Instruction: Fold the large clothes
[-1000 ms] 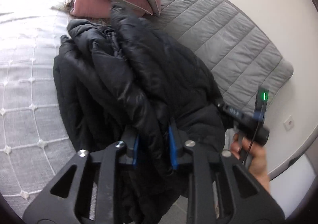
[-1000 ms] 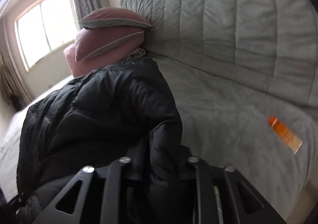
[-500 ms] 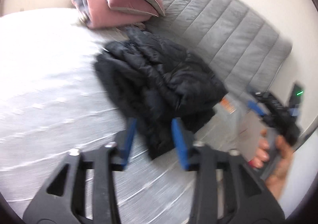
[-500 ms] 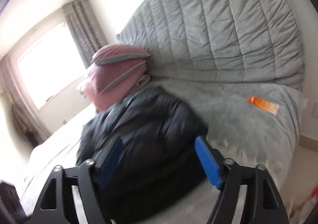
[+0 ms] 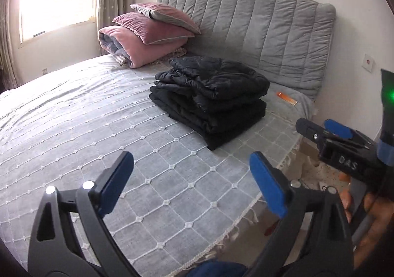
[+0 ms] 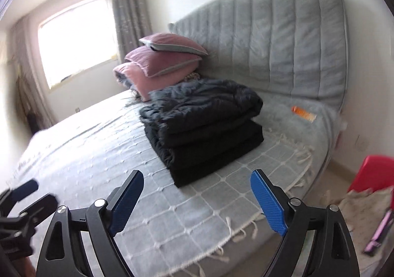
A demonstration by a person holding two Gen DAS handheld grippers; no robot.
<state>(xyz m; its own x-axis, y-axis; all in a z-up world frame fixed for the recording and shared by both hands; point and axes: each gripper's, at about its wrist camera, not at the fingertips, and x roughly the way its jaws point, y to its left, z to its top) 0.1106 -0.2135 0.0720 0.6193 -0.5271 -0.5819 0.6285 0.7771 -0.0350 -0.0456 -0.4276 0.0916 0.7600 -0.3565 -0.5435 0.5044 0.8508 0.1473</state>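
with my left gripper (image 5: pixel 192 173) and right gripper (image 6: pixel 197 191) both spread wide and holding nothing, the folded black jacket (image 5: pixel 209 97) lies well beyond their fingertips, near the headboard (image 5: pixel 258 26).

Bed (image 5: pixel 73 129) open across whole near and left side, bare quilted cover, easy passage. Folded black jacket stack (image 5: pixel 211 100) sits toward headboard (image 5: pixel 258 31), blocks the right-middle. Pink pillows (image 5: pixel 147 36) piled behind it, near the window corner. Narrow strip between stack and headboard, orange packet (image 5: pixel 287 98) lying there. Floor right of bed cluttered: red item (image 6: pixel 374 173), cloth heap (image 6: pixel 362 205)
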